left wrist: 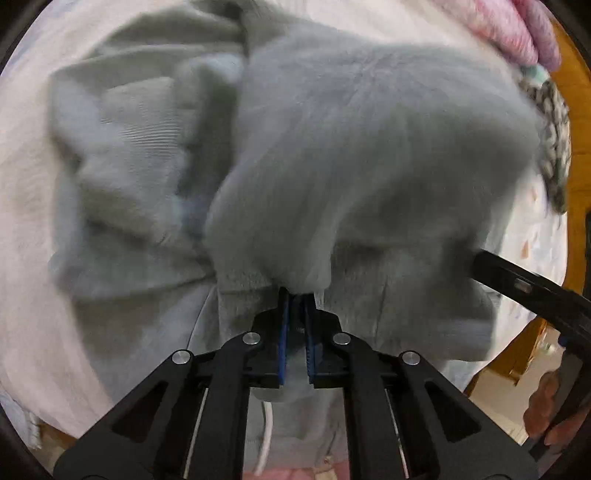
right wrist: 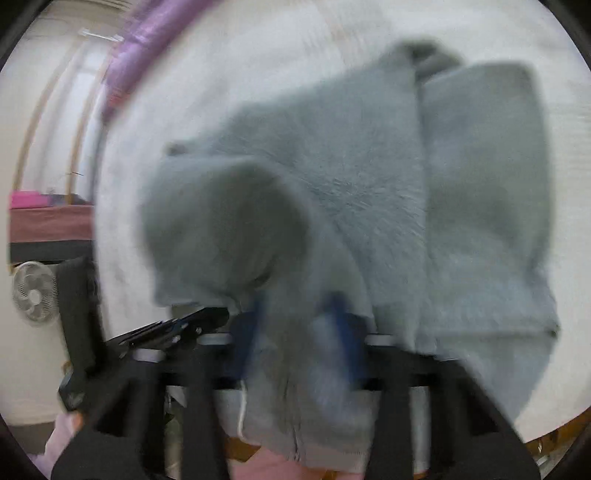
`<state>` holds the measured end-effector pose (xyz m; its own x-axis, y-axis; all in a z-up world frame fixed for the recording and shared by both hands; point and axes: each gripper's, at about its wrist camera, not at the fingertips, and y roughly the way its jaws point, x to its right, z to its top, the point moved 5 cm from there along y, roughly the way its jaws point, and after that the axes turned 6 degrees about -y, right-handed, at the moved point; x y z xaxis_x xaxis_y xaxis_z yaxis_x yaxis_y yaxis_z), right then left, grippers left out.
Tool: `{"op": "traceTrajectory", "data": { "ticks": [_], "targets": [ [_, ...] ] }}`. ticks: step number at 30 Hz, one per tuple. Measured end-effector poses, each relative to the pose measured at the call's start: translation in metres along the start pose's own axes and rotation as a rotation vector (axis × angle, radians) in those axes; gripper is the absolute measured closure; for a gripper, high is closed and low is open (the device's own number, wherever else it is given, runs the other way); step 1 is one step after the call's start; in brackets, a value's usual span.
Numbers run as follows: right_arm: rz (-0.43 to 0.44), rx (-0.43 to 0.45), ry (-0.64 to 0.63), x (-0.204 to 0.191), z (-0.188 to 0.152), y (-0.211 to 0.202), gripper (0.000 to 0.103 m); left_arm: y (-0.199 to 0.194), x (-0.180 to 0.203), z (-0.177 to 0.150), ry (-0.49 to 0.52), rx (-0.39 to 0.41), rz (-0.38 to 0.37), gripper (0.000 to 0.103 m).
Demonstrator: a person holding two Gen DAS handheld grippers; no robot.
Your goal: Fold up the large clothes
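Grey sweatshirt bunched on a pale bed sheet, both grippers at its near edge.

Left wrist view: left gripper [left wrist: 297,295] is pinched narrow on a fold of the grey sweatshirt [left wrist: 332,147], which fills frame centre over the bed sheet [left wrist: 26,184]; right gripper [left wrist: 524,284] enters at 4 o'clock, pink blanket [left wrist: 513,26] at 1. Right wrist view, v. blurred: sweatshirt [right wrist: 351,177] centre to 3 o'clock, cloth draped between the right gripper's [right wrist: 297,306] blue pads [right wrist: 343,321], which stand apart; whether it grips the cloth, can't tell. White fan [right wrist: 35,291] at 9.
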<state>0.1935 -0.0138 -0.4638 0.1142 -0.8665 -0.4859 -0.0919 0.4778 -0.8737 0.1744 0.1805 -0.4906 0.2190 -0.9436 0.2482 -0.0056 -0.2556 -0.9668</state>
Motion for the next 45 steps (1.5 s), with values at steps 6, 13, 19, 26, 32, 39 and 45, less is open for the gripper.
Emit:
{"op": "traceTrajectory", "data": {
  "ticks": [6,13,19,26,32,39,45],
  "targets": [
    [-0.052,-0.046,-0.135,-0.024,-0.028,-0.019,0.094,-0.026,0.003,-0.046,0.189,-0.002,0.034,0.100],
    [-0.232,-0.319,-0.113,0.036,-0.080,0.022,0.097,0.019,-0.043,-0.096,0.098,-0.215,0.176,0.103],
    [-0.122,-0.110,-0.117,-0.005,-0.041,-0.051,0.075,-0.086,-0.004,-0.049,0.160,0.041,0.020,0.084],
    [-0.037,0.155,-0.223,-0.056,0.058,-0.078,0.075,-0.114,0.054,0.076,0.147,0.258,-0.129,0.085],
    [-0.088,-0.080,-0.072,-0.015,0.050,0.016,0.085,0.012,0.034,0.047,0.076,-0.057,-0.119,0.102],
    [-0.044,-0.070,0.006,0.003,0.036,0.014,0.084,0.013,0.027,0.047,-0.011,-0.045,-0.166,0.100],
    [-0.068,0.169,-0.029,0.013,0.090,-0.073,0.062,-0.071,0.007,0.103,0.002,0.195,-0.138,0.054]
  ]
}}
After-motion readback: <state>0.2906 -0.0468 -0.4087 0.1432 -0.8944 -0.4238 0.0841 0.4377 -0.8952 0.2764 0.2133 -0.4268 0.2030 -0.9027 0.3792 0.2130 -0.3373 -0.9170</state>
